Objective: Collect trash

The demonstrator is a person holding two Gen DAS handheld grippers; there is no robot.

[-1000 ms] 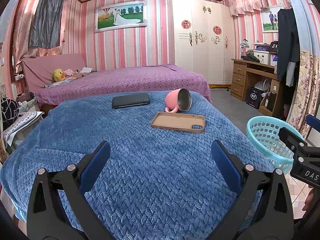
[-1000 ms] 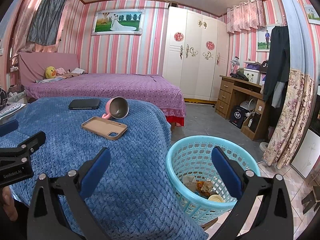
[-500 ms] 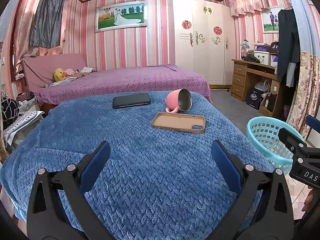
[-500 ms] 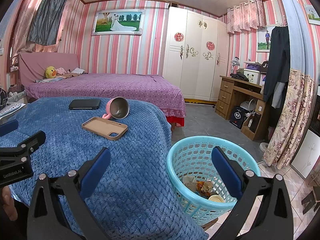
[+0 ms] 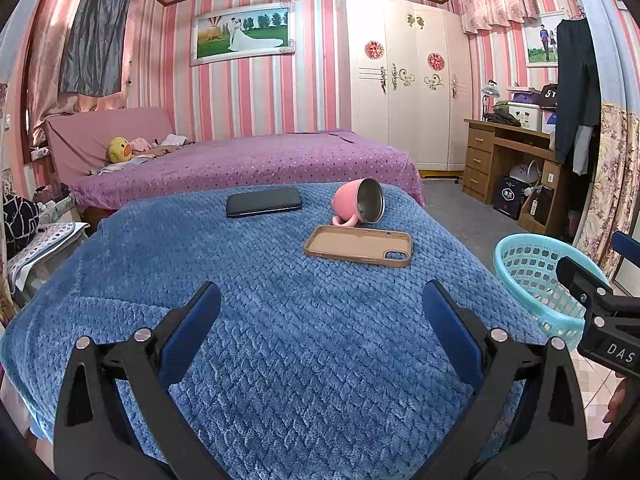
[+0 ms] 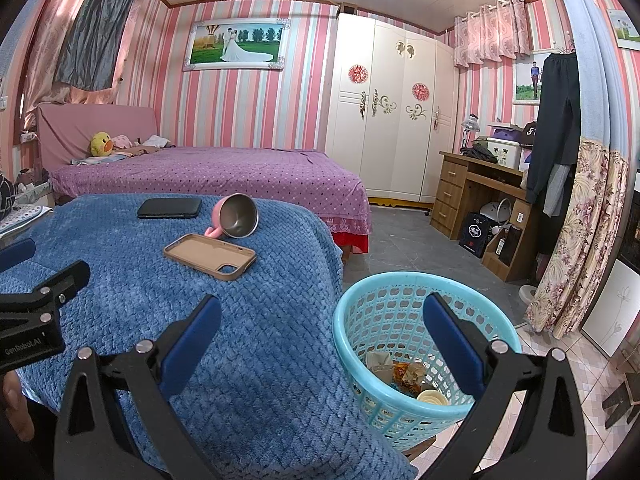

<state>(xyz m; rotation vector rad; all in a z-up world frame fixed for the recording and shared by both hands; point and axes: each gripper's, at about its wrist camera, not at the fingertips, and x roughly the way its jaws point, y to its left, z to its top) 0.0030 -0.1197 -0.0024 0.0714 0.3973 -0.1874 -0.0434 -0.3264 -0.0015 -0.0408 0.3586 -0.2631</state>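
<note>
Both claws, left claw (image 5: 321, 312) and right claw (image 6: 322, 322), gape wide and empty; crumpled wrappers (image 6: 402, 372) in the basket (image 6: 352, 344) look light, pinchable anywhere.

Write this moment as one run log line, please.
left hand-held gripper: open, empty | right hand-held gripper: open, empty | basket: wrappers inside | blanket: cup, phone, case

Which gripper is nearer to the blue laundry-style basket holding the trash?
Right. The right gripper hangs at the blanket's edge with one finger over the basket rim. The left gripper hovers over the blue blanket, the basket off to its right.
</note>
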